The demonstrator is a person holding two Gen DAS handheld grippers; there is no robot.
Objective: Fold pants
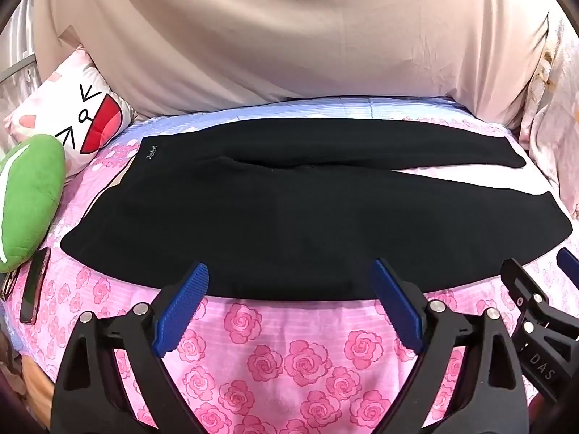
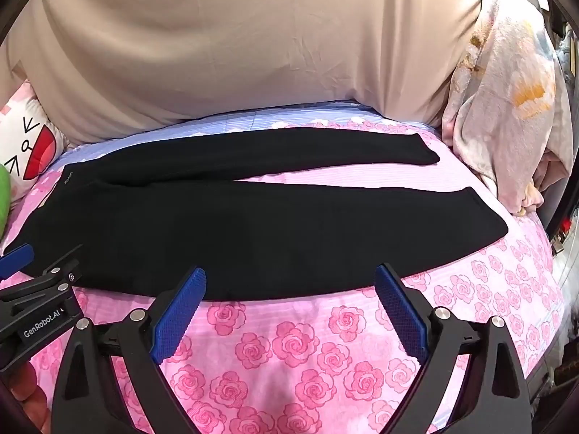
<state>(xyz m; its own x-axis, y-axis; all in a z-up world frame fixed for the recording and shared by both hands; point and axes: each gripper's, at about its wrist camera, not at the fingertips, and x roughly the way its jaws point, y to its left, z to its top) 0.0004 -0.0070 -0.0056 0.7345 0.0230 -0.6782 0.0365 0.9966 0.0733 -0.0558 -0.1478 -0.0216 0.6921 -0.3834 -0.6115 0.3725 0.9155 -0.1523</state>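
Pants, black and one pair only, lie flat on the bed's rose-print cover, waistband toward the cartoon pillow and both legs stretched away from it, the two legs parting into a narrow V near their hems. A small pale label sits at the waistband's far corner; its lettering is too small to read.

Two sets of tongs hang over the near edge of the pants, side by side. The left tongs stand spread wide, with nothing between the blue ribbed pads; the pad tips hang over the hem of the near leg, and I cannot tell whether they brush the cloth. The right tongs are just as wide apart and empty, their tips over that same near edge, further toward the leg ends. Each pair shows at the edge of the other's view: the right one carries the letters "DAS" on its black body, the left one reads "GenRobot.AI".

Beyond the pants, a broad beige sheet hangs along the far side of the bed. At the waistband end sits one white pillow drawn with a cartoon face and a red open mouth, and just in front of it one green plush cushion. One dark phone lies on the cover beside the cushion. At the leg end, one pale crumpled blanket with orange marks is heaped against the beige sheet.
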